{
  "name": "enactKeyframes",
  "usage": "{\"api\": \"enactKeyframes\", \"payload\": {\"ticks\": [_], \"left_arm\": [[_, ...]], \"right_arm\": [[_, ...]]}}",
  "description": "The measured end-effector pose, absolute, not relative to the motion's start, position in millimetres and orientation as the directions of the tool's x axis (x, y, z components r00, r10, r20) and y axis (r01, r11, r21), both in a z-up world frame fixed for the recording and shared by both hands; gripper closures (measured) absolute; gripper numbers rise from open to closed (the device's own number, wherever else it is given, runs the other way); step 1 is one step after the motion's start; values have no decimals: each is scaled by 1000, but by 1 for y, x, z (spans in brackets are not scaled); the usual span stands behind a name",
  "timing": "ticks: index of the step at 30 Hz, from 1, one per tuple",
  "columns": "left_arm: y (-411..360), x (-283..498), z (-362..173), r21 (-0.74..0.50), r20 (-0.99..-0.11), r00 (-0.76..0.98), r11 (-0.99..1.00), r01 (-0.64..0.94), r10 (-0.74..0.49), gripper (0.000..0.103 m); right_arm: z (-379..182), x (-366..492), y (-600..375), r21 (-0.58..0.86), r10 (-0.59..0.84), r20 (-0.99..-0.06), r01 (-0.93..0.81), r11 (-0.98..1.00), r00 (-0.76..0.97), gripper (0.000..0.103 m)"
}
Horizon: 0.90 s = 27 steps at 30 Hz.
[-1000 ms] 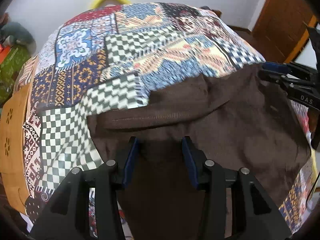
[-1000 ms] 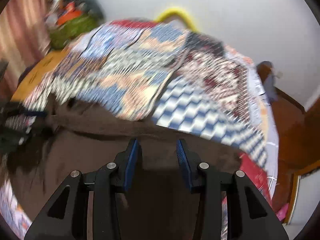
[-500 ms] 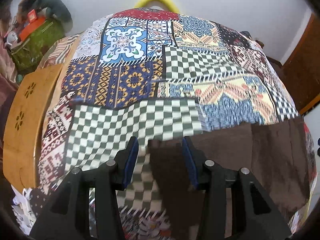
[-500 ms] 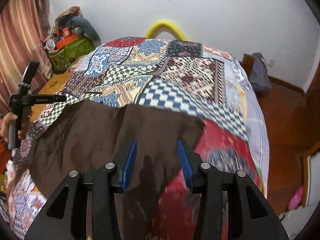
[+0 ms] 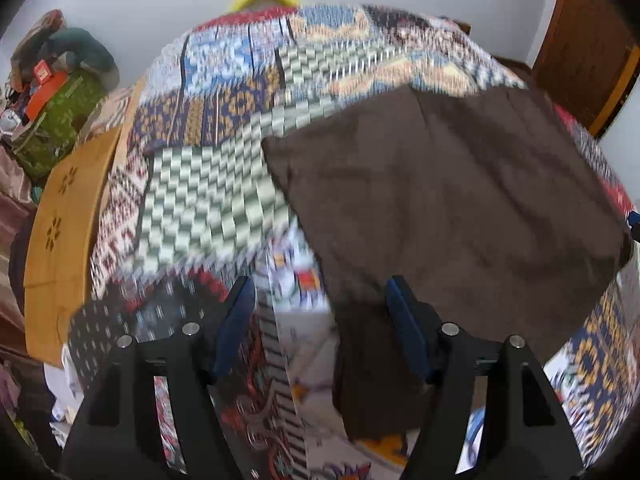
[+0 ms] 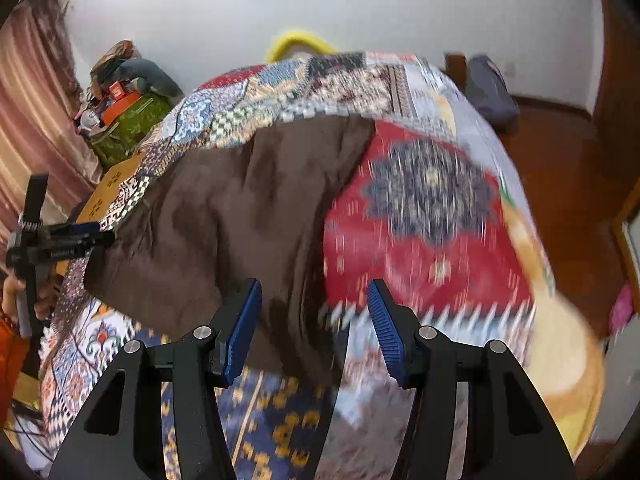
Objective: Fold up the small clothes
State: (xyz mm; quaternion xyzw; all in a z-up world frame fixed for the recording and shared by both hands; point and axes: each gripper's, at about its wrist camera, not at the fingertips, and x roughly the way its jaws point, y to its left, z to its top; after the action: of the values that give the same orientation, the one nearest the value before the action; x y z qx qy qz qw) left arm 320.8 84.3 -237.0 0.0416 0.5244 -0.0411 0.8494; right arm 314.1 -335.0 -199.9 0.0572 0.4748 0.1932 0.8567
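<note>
The brown garment (image 5: 460, 208) lies spread on the patchwork bedspread (image 5: 208, 200). Both the left tool (image 5: 320, 332) and the right tool (image 6: 312, 324) are apart, gripping nothing. Pinch each near corner squarely before lifting; blur probably hides the hem line.

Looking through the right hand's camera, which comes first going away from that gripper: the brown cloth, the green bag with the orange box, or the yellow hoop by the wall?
From the right gripper:
1. Brown cloth, right at the fingertips, spread on the patchwork bedspread.
2. Green bag, off to the left beside the bed.
3. Yellow hoop, past the bed's far end, against the white wall.
</note>
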Motion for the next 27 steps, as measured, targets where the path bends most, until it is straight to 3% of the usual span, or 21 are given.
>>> {"api": "enactKeyframes", "payload": {"ticks": [9, 16, 27], "left_arm": [[81, 285, -253, 26, -913, 408, 994, 102, -18, 32], [88, 261, -250, -32, -914, 401, 995, 91, -66, 33], [96, 296, -199, 10, -849, 527, 995, 98, -43, 33]], "right_arm": [[-238, 300, -343, 444, 467, -783, -157, 882, 411, 52], [-240, 312, -339, 527, 530, -733, -136, 839, 427, 92], [-211, 343, -347, 409, 459, -744, -213, 888, 485, 95]]}}
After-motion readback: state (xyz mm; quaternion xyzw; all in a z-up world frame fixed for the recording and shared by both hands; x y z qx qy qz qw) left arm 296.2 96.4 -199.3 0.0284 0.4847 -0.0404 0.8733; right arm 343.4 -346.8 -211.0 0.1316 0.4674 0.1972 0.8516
